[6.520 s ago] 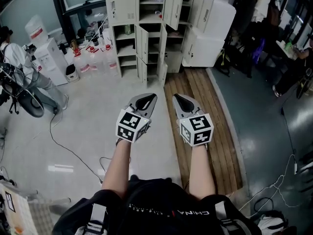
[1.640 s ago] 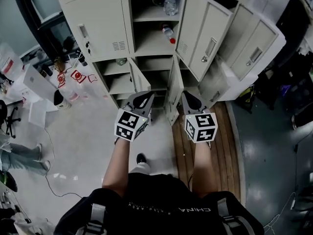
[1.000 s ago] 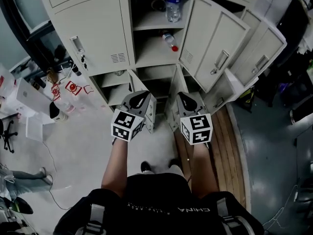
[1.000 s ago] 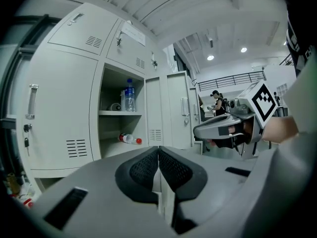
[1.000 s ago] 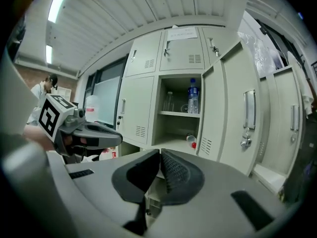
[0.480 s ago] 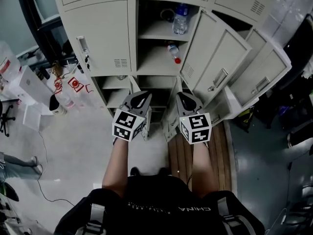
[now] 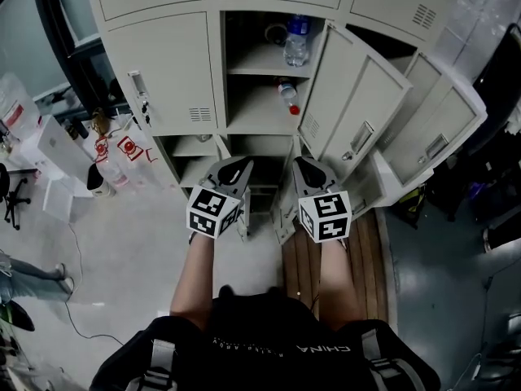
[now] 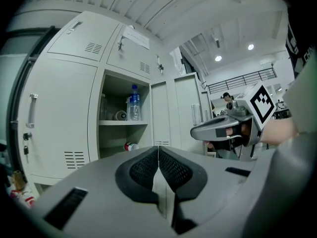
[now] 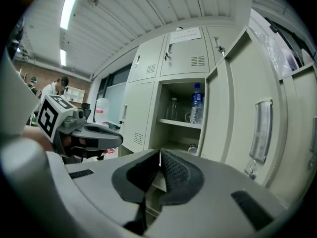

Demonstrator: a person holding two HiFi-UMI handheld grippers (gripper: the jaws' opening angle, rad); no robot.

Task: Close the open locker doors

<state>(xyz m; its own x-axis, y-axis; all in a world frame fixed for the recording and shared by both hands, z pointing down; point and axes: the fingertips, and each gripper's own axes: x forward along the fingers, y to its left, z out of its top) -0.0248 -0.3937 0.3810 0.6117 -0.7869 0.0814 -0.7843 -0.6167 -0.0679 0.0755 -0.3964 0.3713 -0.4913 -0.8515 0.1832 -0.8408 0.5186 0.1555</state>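
The beige locker bank fills the top of the head view. Its middle compartment stands open, with a water bottle on the upper shelf and another bottle lying on the lower shelf. That compartment's door swings out to the right, and a second open door hangs further right. A lower door juts out between my grippers. My left gripper and right gripper are side by side in front of the lower lockers, both shut and empty, touching nothing. The right gripper view shows the open door's handle close by.
Large water bottles and white boxes stand on the floor to the left. A wooden floor strip runs below the right lockers. A cable trails over the pale floor, and a person's leg shows at the far left.
The lockers have come much closer and now fill the top of the view. Both grippers have stayed shut and side by side in front of me.
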